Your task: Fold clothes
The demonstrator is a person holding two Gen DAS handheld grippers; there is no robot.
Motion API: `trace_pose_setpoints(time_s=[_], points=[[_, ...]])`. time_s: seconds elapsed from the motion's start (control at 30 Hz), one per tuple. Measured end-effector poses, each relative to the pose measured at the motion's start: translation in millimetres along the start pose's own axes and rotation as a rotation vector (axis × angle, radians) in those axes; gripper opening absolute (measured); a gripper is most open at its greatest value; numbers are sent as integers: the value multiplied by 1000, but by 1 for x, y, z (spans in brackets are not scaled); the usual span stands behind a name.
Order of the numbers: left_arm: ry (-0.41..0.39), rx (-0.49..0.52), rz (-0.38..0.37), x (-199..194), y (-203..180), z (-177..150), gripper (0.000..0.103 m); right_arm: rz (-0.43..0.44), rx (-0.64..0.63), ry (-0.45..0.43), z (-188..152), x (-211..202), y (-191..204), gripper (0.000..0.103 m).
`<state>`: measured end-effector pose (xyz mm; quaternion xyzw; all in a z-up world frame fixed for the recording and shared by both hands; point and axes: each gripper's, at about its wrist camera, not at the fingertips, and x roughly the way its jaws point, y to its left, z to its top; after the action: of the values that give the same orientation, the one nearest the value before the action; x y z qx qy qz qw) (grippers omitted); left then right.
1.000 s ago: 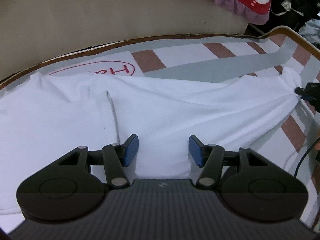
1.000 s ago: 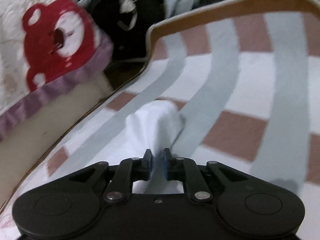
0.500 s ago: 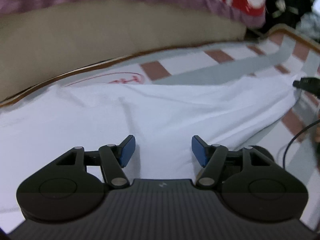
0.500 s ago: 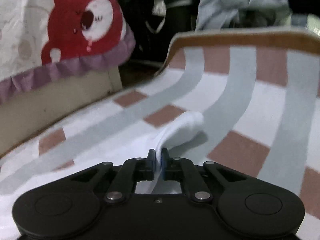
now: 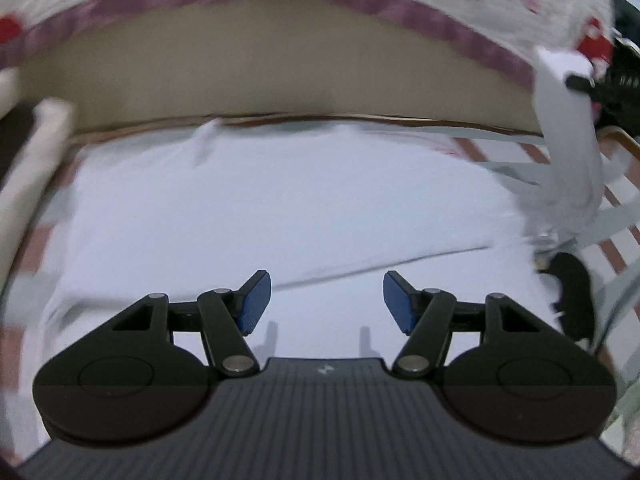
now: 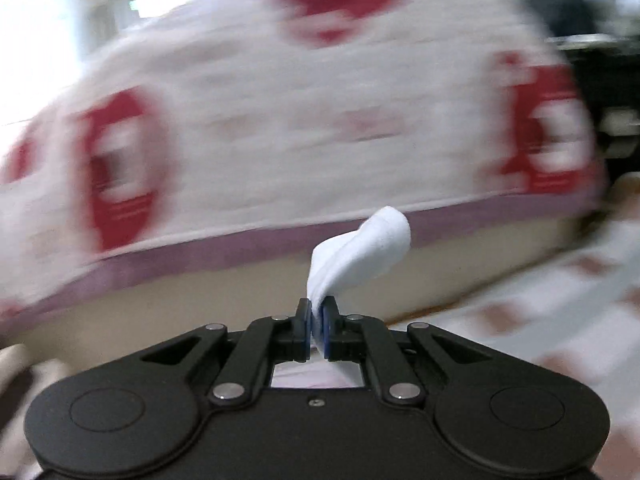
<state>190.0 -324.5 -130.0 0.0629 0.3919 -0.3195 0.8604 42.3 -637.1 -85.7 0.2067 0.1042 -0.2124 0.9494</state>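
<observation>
Striped surface (image 5: 624, 236) bears white garment (image 5: 280, 216); right gripper (image 6: 316, 322) pinches its corner, left gripper (image 5: 325, 300) spread, empty.

The left gripper (image 5: 324, 300) is seen at the bottom centre of its frame, pitched downward, its 2 blue-padded fingers (image 5: 253, 303) spread well apart with nothing between them; they have just been opening. The right gripper (image 6: 316, 326) is held closer to level, low in the middle of its frame. Its 2 fingers (image 6: 303, 328) have just been closing and are pinched together on a fold of white cloth (image 6: 360, 250), which sticks up past the tips.
</observation>
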Motion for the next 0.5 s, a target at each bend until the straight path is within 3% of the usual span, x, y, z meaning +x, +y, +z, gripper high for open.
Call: trace_pose_setpoints(time_s=[0.03, 0.13, 0.17, 0.27, 0.33, 0.37, 0.4, 0.43, 0.47, 0.5], points=[[-38, -60, 27, -6, 17, -10, 62, 76, -18, 24, -8, 8, 26, 6], [-3, -159, 27, -4, 49, -17, 61, 223, -124, 87, -39, 26, 95, 6], [12, -190, 25, -4, 59, -18, 62, 244, -161, 105, -50, 32, 112, 6], [-80, -228, 36, -14, 78, -6, 62, 300, -260, 194, -85, 52, 145, 9], [-110, -258, -10, -15, 89, -3, 63, 386, -354, 302, -106, 62, 157, 18], [-108, -263, -14, -13, 91, -4, 64, 456, -410, 385, -109, 64, 157, 29], [-100, -266, -13, -10, 92, -6, 64, 473, -419, 421, -106, 56, 147, 34], [-88, -267, -7, -6, 92, -7, 64, 485, -427, 453, -103, 47, 137, 41], [-69, -270, 1, -1, 93, -7, 64, 455, -419, 433, -96, 32, 121, 54], [-48, -277, 4, 5, 93, -6, 64, 399, -405, 402, -88, 17, 103, 60]])
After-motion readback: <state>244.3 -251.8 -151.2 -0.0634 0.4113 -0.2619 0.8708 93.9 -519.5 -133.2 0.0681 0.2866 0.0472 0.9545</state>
